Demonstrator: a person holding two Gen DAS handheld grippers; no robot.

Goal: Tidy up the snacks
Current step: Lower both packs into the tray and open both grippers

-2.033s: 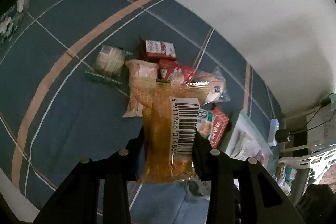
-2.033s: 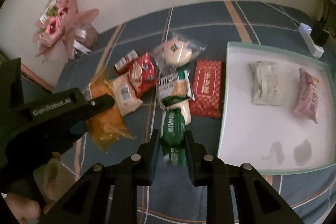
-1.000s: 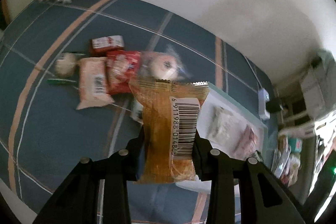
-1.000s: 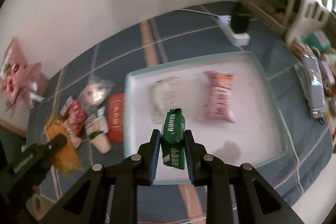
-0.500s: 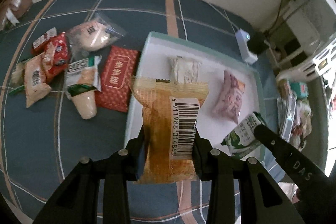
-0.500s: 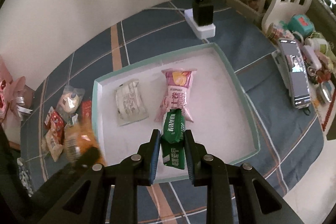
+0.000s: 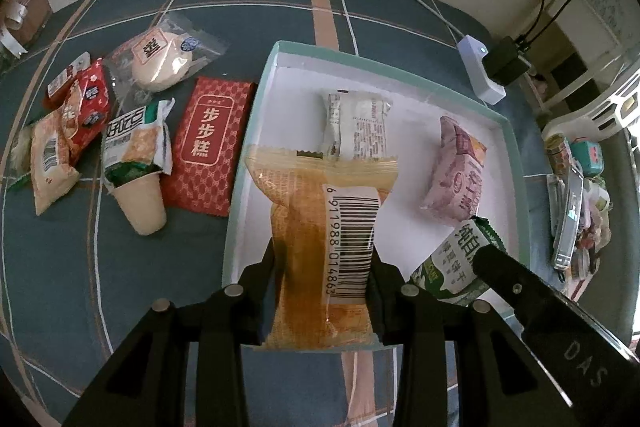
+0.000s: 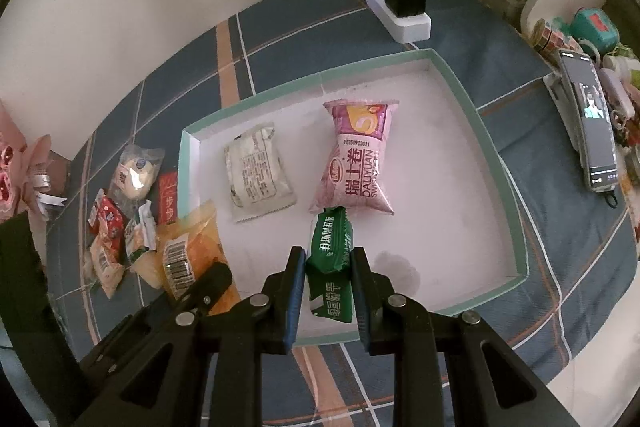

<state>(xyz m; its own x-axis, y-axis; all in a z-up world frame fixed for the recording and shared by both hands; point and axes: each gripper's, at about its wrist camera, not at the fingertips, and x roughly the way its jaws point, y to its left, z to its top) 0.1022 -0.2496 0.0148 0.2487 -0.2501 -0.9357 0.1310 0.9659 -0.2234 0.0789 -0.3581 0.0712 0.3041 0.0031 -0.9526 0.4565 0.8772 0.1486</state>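
Snacks: orange packet w/ barcode (image 7: 320, 239) is clamped in the left hand-held gripper (image 7: 322, 279), hanging over the near-left corner of the white tray (image 8: 500, 179). Green packet (image 8: 331, 263) is pinched between the pads of the right hand-held gripper (image 8: 328, 279), over the tray's near edge, approx. mid-way along. Inside the tray: white packet (image 8: 258, 171) toward the left wall, pink packet (image 8: 356, 167) beside it, nr the middle; the two lie apart. Tray sits on a blue plaid bedspread (image 7: 80, 267). Left of the tray, on the spread: red flat packet (image 7: 208, 143) just beside the tray's left wall, then a green-white packet (image 7: 136, 155), a clear-bagged bun (image 7: 160, 63), a small red packet (image 7: 86, 107) and a beige packet (image 7: 50, 163). Power strip w/ black adapter (image 8: 404, 3) beyond the tray's far-right corner; phone (image 8: 592, 123) off its right side.
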